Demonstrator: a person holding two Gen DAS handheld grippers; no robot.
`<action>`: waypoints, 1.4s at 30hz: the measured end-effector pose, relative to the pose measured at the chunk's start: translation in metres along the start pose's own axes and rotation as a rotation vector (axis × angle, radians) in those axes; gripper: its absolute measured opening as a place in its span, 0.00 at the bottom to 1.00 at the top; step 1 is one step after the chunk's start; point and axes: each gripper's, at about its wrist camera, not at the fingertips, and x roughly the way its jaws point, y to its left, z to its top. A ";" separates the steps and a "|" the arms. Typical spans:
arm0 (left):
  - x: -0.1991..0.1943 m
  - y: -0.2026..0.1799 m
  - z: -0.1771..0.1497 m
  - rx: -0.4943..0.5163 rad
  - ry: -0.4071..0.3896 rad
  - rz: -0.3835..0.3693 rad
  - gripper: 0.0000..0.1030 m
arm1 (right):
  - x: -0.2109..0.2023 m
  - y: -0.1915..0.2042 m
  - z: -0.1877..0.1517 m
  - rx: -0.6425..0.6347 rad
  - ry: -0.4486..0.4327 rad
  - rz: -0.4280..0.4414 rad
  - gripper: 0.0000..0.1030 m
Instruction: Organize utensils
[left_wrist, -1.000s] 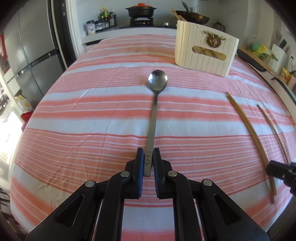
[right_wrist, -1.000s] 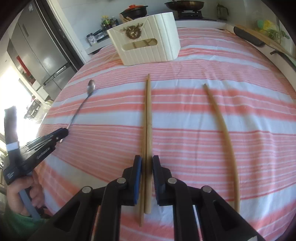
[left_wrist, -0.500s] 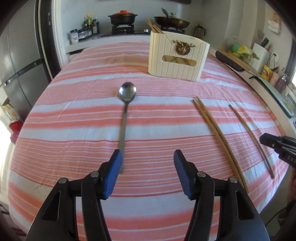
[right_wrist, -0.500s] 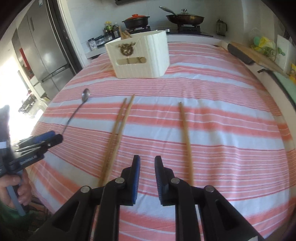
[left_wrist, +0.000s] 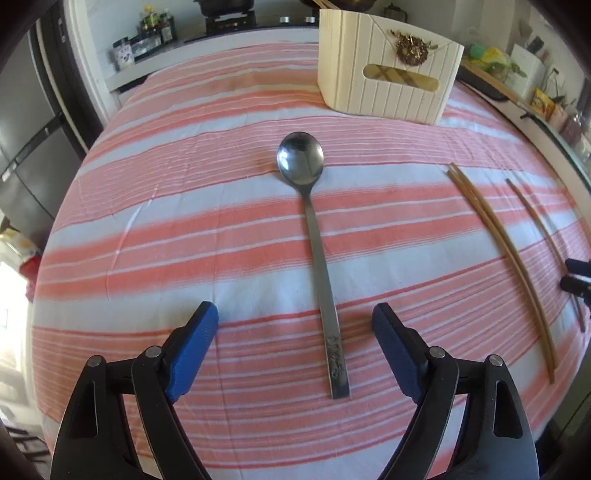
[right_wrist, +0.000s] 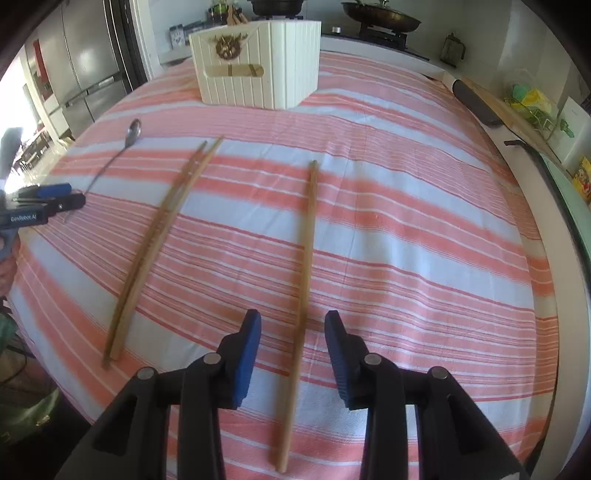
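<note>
A long steel spoon (left_wrist: 319, 251) lies on the striped tablecloth, bowl pointing away. My left gripper (left_wrist: 295, 317) is open with its fingers either side of the spoon's handle end, not touching it. A pair of wooden chopsticks (right_wrist: 159, 243) lies on the cloth, and a single chopstick (right_wrist: 304, 266) lies to their right. My right gripper (right_wrist: 293, 328) is open and straddles the single chopstick near its near end. The spoon also shows in the right wrist view (right_wrist: 125, 144). A cream slatted utensil box (left_wrist: 388, 70) stands at the far side of the table.
The table's right edge (right_wrist: 554, 258) runs beside a counter with a cutting board (right_wrist: 491, 99) and packets. A stove with pots (right_wrist: 380, 16) stands behind the box. A fridge (right_wrist: 85, 62) stands at the far left. The box also shows in the right wrist view (right_wrist: 258, 66).
Both grippers let go and opened: the left released the spoon, the right released the chopstick pair. The right gripper then shifted right over the single chopstick. The left gripper re-centred on the spoon handle.
</note>
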 end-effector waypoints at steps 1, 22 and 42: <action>0.003 0.000 0.003 0.002 0.001 -0.002 0.88 | 0.000 -0.001 0.001 -0.002 -0.008 0.007 0.36; 0.052 0.004 0.088 -0.038 0.005 -0.005 0.76 | 0.053 -0.006 0.101 0.000 0.011 0.032 0.07; -0.096 0.013 0.060 -0.106 -0.310 -0.104 0.35 | -0.088 -0.020 0.108 0.125 -0.396 0.169 0.06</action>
